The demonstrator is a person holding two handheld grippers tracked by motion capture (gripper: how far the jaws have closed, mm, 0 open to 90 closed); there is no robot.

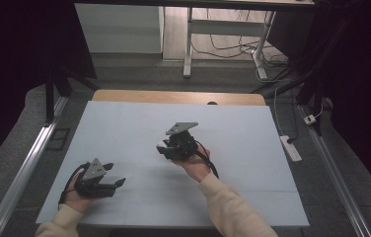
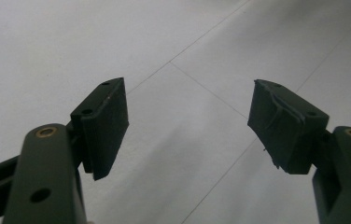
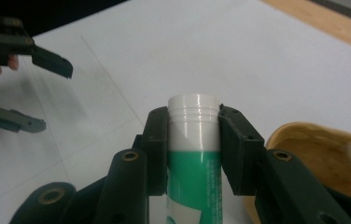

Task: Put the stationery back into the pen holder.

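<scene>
My right gripper point(image 3: 194, 142) is shut on a tube point(image 3: 195, 177) with a white cap and a green label; the cap stands up between the pads. In the high view that right gripper point(image 1: 164, 146) is held above the middle of the white table, pointing left, with the tube's white end point(image 1: 162, 144) at its tip. My left gripper point(image 1: 117, 174) rests low at the table's near left, open, with nothing between its fingers. In its own view the left gripper point(image 2: 187, 121) faces bare table. From the right gripper view the left gripper point(image 3: 58, 99) appears at the far left.
The white sheet point(image 1: 124, 128) covers most of the wooden table point(image 1: 178, 97). A tan, bowl-like thing point(image 3: 313, 149) lies just past the right jaw in the right gripper view. Metal rails point(image 1: 23, 173) run along both sides. A power strip point(image 1: 291, 148) lies on the floor at the right.
</scene>
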